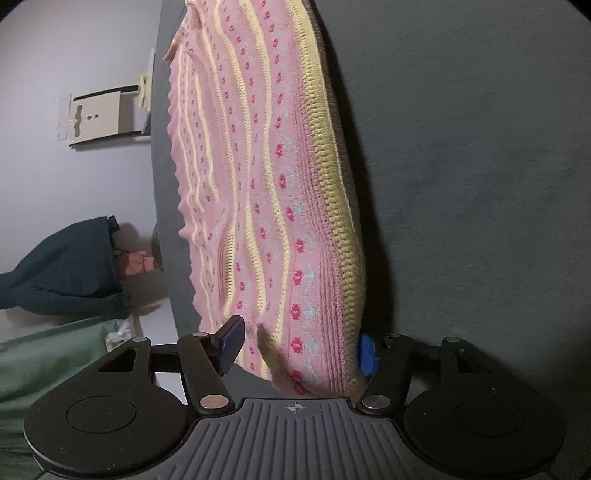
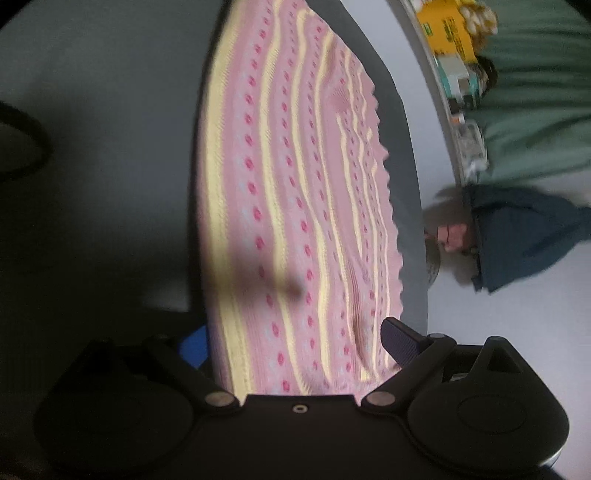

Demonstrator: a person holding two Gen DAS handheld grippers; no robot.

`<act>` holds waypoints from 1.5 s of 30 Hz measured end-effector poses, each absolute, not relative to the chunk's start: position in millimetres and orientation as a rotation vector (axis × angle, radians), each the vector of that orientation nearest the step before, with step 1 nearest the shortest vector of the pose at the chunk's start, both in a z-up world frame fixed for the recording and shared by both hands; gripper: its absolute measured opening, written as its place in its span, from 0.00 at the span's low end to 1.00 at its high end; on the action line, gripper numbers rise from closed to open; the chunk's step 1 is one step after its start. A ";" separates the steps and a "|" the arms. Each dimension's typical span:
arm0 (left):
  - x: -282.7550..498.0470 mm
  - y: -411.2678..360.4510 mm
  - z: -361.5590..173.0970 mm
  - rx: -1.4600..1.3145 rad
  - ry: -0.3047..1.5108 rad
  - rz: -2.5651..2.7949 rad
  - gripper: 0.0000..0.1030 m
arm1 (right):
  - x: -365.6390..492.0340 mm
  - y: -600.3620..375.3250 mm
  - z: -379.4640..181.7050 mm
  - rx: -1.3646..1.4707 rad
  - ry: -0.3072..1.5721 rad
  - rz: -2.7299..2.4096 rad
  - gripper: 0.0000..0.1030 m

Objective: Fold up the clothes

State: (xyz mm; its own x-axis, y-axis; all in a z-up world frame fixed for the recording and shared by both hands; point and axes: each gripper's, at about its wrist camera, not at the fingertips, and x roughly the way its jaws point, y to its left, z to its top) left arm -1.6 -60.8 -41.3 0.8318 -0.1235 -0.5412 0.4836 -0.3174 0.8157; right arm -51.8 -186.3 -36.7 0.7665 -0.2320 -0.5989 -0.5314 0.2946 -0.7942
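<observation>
A pink knitted garment (image 1: 258, 192) with yellow stripes, red dots and a yellow ribbed hem lies on a dark grey table (image 1: 480, 184). My left gripper (image 1: 299, 347) is open, its blue pads either side of the garment's near edge, one pad (image 1: 231, 343) above the cloth and the other (image 1: 367, 354) by the hem. In the right wrist view the same garment (image 2: 295, 203) fills the middle. My right gripper (image 2: 295, 343) is open around its near edge, with one pad (image 2: 399, 341) on the scalloped side and the other (image 2: 194, 345) partly hidden under the cloth.
The table edge (image 1: 162, 206) runs beside the garment's scalloped side. Beyond it are a dark blue jacket (image 1: 62, 266), green fabric (image 1: 48, 354) and a pale floor. The right wrist view shows a yellow box (image 2: 447, 29) and small items along a shelf edge.
</observation>
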 end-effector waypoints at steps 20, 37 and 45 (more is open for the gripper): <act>17.7 -49.9 -22.8 1.550 0.403 -0.633 0.21 | -39.7 -199.4 -53.4 -1.322 0.750 0.160 0.18; -56.9 -2.2 79.3 1.405 0.568 -0.888 0.18 | -139.3 -183.5 51.3 -1.050 0.861 0.415 0.15; -18.5 -0.4 102.6 1.289 0.761 -1.021 0.19 | -127.4 -193.1 67.1 -0.967 0.960 0.551 0.16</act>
